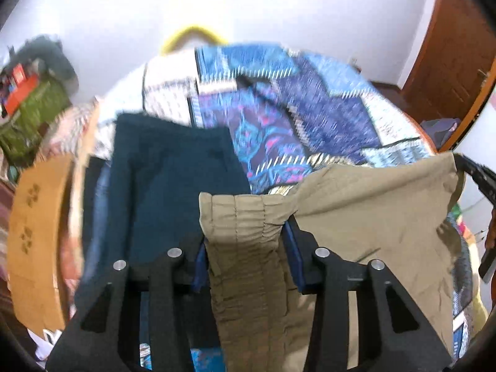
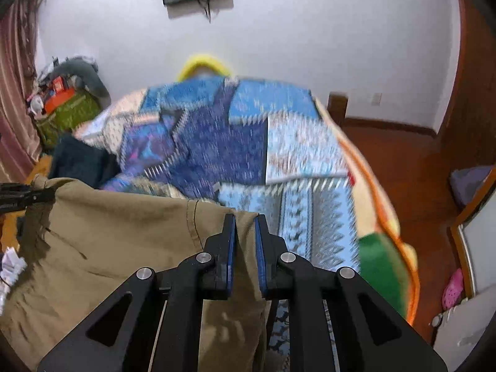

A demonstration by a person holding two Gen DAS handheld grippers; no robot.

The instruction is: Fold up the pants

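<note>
Khaki pants (image 1: 372, 210) hang stretched between my two grippers above the bed. My left gripper (image 1: 245, 232) is shut on the gathered elastic waistband (image 1: 245, 217) at one corner. My right gripper (image 2: 245, 220) is shut on the other corner of the khaki pants (image 2: 108, 232). The right gripper also shows at the right edge of the left wrist view (image 1: 477, 173), and the left gripper at the left edge of the right wrist view (image 2: 28, 197). The cloth droops below both grips and its lower part is hidden.
A bed with a blue patterned blanket (image 2: 248, 155) lies ahead. Dark teal folded pants (image 1: 173, 170) lie on a pile at its left. A tan box (image 1: 37, 232) stands left. Wooden floor (image 2: 403, 161) and a door are on the right. A yellow cushion (image 2: 204, 62) sits by the wall.
</note>
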